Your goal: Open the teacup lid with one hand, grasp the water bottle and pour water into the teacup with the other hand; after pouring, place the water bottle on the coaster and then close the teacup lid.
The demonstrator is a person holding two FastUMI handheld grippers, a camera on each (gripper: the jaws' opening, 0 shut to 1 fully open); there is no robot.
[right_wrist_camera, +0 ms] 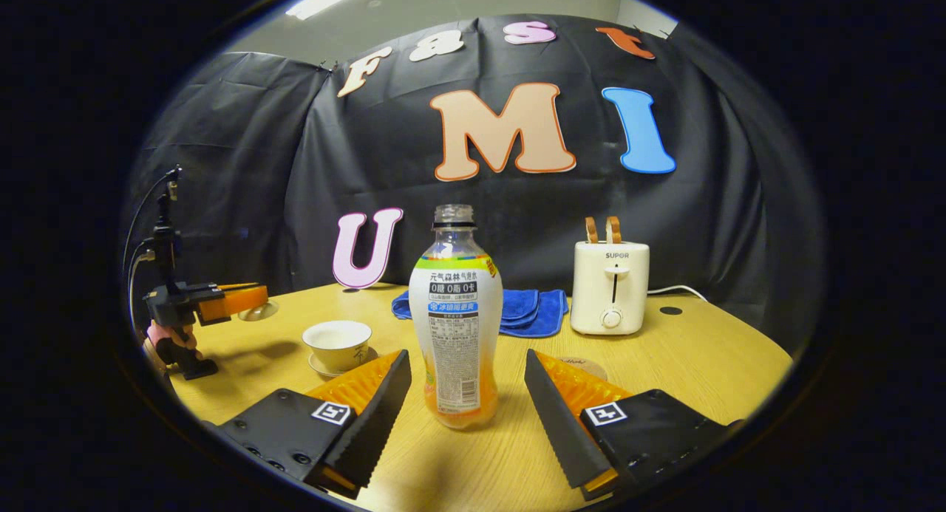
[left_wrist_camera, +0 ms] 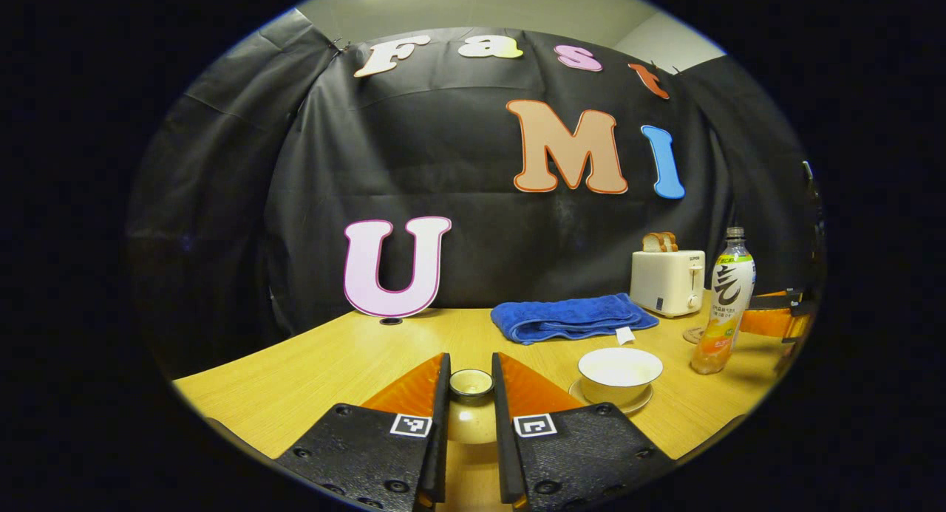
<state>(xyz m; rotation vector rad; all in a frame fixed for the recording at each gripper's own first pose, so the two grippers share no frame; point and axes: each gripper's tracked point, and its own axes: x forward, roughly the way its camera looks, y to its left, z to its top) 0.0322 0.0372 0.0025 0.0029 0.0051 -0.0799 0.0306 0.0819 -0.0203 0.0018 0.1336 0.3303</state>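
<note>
Your left gripper (left_wrist_camera: 470,394) is clamped on the teacup lid (left_wrist_camera: 471,405): both fingers (left_wrist_camera: 443,423) squeeze its sides, knob pointing up, and in the right gripper view you can see it carrying the lid (right_wrist_camera: 259,310) clear off the table (left_wrist_camera: 310,364), level, with a hand (right_wrist_camera: 174,342) wrapped round the handle below, near the table's left edge. Just past the lid, a bit to the right in the left gripper view, the teacup (left_wrist_camera: 619,374) sits open on its saucer (left_wrist_camera: 635,405); whether there's water in it I can't tell. Your right gripper (right_wrist_camera: 467,394) is spread wide with the water bottle (right_wrist_camera: 456,327) standing upright between the fingers, neither one touching it, uncapped, orange drink low in the bottom. It stands close to the table's front edge. The coaster (right_wrist_camera: 580,368) peeks out right behind your right-hand finger (right_wrist_camera: 550,405), just beside the bottle. Further back there's a folded blue towel (right_wrist_camera: 521,309) mid-table, then a white toaster (right_wrist_camera: 610,287) with two slices of bread (right_wrist_camera: 602,230) sticking up, near the back edge, its cord (right_wrist_camera: 676,290) trailing off to the right.
</note>
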